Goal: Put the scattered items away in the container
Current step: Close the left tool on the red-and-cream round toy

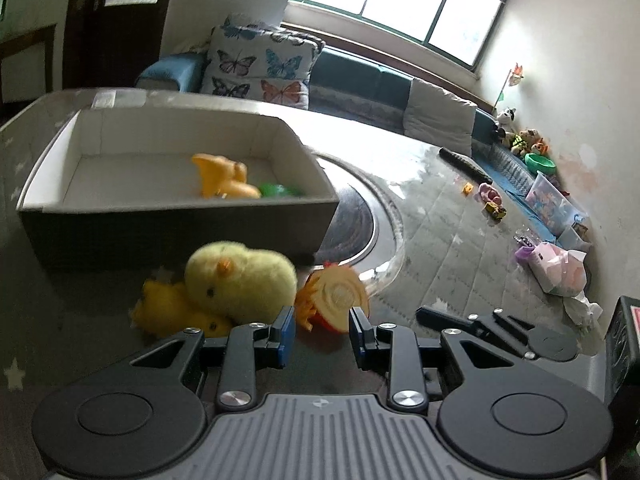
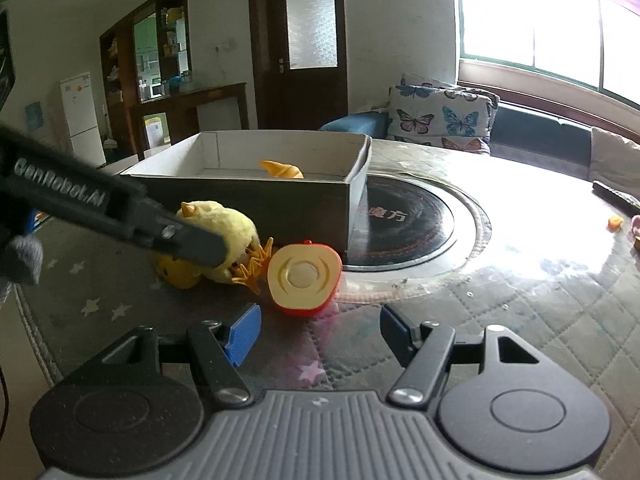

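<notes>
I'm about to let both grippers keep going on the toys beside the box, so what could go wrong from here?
The plush chick lies on a smaller yellow toy, so a grab may drag both. The left gripper and right gripper, both open, sit close together and could collide. The apple half stands on edge and may roll away.

We see a fuzzy plush chick (image 1: 240,280) beside a smooth, glossy plastic apple half (image 2: 304,276). The box (image 1: 180,220) looks like matt cardboard, white inside and dark outside. A quilted cloth (image 2: 500,320) covers the counter under a glossy clear sheet. Our fingers (image 2: 242,334) carry ribbed blue pads on matt black plastic with shiny metal screws.
</notes>
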`<state>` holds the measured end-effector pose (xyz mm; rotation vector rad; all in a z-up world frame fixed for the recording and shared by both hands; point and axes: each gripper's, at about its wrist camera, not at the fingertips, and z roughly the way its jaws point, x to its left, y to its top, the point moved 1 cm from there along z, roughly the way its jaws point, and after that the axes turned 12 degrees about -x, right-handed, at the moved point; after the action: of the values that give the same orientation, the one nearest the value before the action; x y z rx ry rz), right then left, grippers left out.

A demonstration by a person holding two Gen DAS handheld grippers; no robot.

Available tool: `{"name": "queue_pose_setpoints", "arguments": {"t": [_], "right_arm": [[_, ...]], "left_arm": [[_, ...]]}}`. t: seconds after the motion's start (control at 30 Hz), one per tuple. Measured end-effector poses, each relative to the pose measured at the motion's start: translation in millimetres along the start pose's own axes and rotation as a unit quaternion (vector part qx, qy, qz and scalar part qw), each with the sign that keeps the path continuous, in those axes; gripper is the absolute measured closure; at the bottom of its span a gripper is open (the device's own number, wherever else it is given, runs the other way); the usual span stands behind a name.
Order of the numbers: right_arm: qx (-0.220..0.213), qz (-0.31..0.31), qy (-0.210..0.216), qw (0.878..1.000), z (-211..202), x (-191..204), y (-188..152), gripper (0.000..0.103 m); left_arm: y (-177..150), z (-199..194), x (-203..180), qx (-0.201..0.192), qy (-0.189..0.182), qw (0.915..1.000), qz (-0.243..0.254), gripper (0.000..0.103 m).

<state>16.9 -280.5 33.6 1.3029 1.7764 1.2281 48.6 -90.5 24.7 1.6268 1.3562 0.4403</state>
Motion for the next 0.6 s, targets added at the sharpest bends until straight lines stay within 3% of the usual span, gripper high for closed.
{"name": "queue_pose_setpoints", "arguments": {"t": [0.27, 0.6], "right_arm": [[0.002, -0.013, 0.004, 1.000, 17.4, 5.6, 4.4, 0.036], [0.007, -0.016, 0.003, 1.000, 33.0, 11.6, 9.6, 0.041]], "left_arm": [[26.4, 24.5, -6.0, -0.010, -0.010, 0.9998, 0.015, 0.071], [34.2, 60.9, -4.0, 0.026, -0.024, 0.9994, 0.005, 0.071]]}}
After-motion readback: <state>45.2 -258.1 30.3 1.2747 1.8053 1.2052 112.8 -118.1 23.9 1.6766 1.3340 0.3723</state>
